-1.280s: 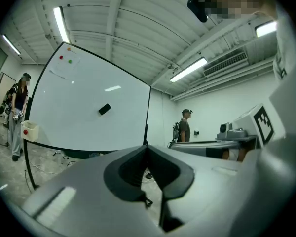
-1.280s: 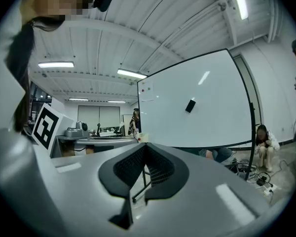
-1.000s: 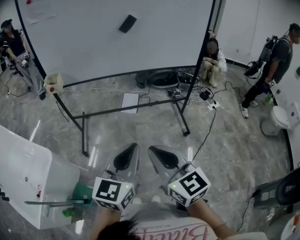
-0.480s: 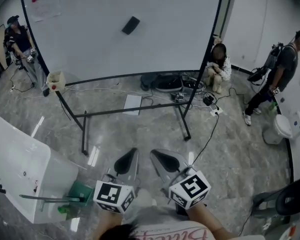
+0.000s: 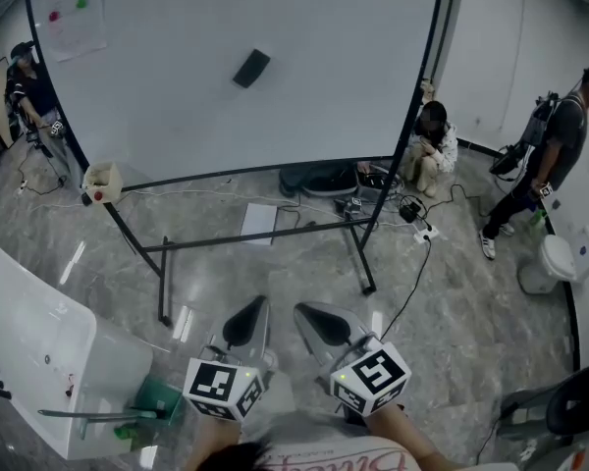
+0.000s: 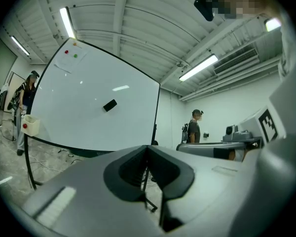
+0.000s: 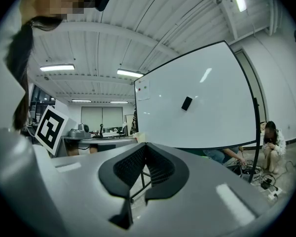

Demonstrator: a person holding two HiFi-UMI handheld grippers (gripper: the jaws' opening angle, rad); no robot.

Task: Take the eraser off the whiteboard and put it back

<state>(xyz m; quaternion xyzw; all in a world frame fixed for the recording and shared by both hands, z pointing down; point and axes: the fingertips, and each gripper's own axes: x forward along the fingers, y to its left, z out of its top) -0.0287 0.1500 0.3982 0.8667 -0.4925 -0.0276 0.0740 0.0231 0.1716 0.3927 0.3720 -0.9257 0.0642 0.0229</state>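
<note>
A black eraser (image 5: 251, 68) sticks to the big whiteboard (image 5: 334, 77), tilted, in its upper middle. It also shows in the left gripper view (image 6: 109, 105) and the right gripper view (image 7: 187, 103). Both grippers are held low and side by side, well short of the board and pointing level at it. My left gripper (image 5: 256, 307) is shut with nothing between its jaws, whose tips meet (image 6: 148, 147). My right gripper (image 5: 304, 310) is also shut and empty (image 7: 145, 145).
The board's black stand (image 5: 265, 232) and a tangle of cables (image 5: 393, 189) lie on the floor ahead. One person crouches at the board's right end (image 5: 434, 141), another stands further right (image 5: 562, 145), a third at far left (image 5: 27, 86). A white table (image 5: 34, 356) is at my left.
Both grippers have come a little nearer the whiteboard, which now fills more of the head view. The eraser stays in its place on the board. Both jaws remain shut.
</note>
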